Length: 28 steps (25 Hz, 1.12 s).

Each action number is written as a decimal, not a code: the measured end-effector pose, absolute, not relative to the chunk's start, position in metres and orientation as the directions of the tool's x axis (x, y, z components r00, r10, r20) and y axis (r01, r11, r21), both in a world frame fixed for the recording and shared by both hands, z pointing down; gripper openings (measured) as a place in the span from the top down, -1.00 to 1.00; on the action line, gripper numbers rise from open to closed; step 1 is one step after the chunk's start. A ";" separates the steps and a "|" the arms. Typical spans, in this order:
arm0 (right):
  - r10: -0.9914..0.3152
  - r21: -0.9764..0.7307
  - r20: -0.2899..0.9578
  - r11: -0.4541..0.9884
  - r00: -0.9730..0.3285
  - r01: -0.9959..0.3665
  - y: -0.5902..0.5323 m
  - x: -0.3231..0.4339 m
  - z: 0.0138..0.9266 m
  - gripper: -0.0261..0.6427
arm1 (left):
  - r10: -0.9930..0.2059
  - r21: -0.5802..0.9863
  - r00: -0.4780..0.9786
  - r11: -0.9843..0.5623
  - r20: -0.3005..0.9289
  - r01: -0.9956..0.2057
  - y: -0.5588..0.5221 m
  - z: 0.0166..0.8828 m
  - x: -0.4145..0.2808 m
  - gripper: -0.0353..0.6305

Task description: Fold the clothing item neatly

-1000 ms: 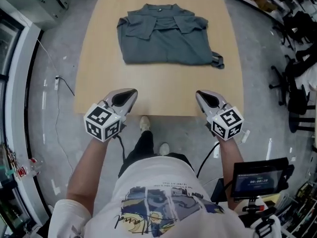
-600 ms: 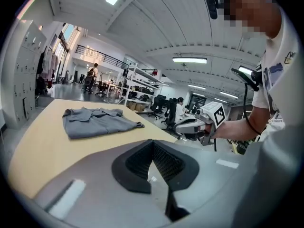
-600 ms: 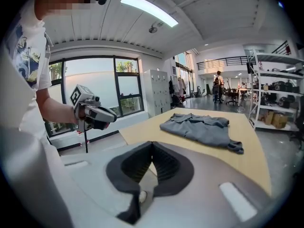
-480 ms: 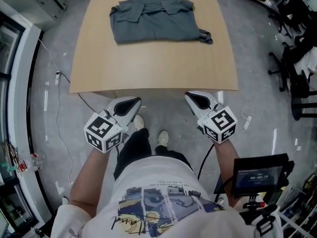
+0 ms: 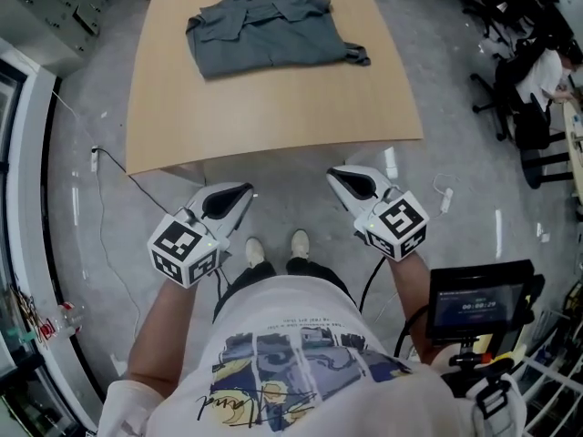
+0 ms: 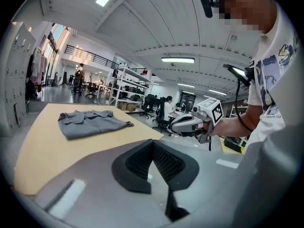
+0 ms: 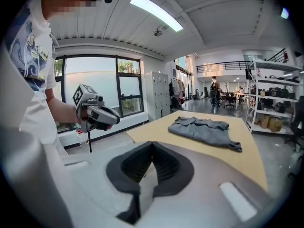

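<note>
currently, both jaw pairs are fully closed with nothing between them. the left gripper (image 5: 244, 191) and right gripper (image 5: 333, 174) hang over the floor, short of the table (image 5: 273, 116). one folded grey garment (image 5: 264, 30) lies toward the single table's far end; the head view cuts off that far edge.

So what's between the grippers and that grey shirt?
Just bare tabletop in front of the shirt, then a strip of floor; the head view shows it.
</note>
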State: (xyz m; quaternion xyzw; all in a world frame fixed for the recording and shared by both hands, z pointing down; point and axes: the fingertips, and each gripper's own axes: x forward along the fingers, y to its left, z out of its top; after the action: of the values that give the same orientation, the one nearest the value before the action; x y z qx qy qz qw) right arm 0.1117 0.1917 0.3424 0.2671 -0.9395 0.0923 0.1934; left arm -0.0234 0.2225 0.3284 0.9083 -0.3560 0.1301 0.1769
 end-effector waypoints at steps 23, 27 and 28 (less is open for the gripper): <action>-0.477 -0.067 0.426 0.830 -0.768 -0.553 0.206 0.061 0.333 0.91 | -0.537 0.245 0.756 -0.729 0.375 -0.639 0.227 0.336 -0.060 0.88; -0.478 -0.064 0.431 0.830 -0.765 -0.554 0.205 0.060 0.333 0.91 | -0.527 0.245 0.760 -0.735 0.380 -0.632 0.226 0.338 -0.059 0.88; -0.478 -0.063 0.431 0.830 -0.765 -0.554 0.204 0.059 0.333 0.91 | -0.526 0.246 0.761 -0.736 0.380 -0.631 0.225 0.339 -0.059 0.88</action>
State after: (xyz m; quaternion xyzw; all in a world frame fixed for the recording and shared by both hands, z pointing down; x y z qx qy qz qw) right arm 0.0594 0.2042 0.3332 0.2761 -0.9347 0.0937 0.2031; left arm -0.0589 0.2253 0.3388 0.9205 -0.3141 0.1439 0.1825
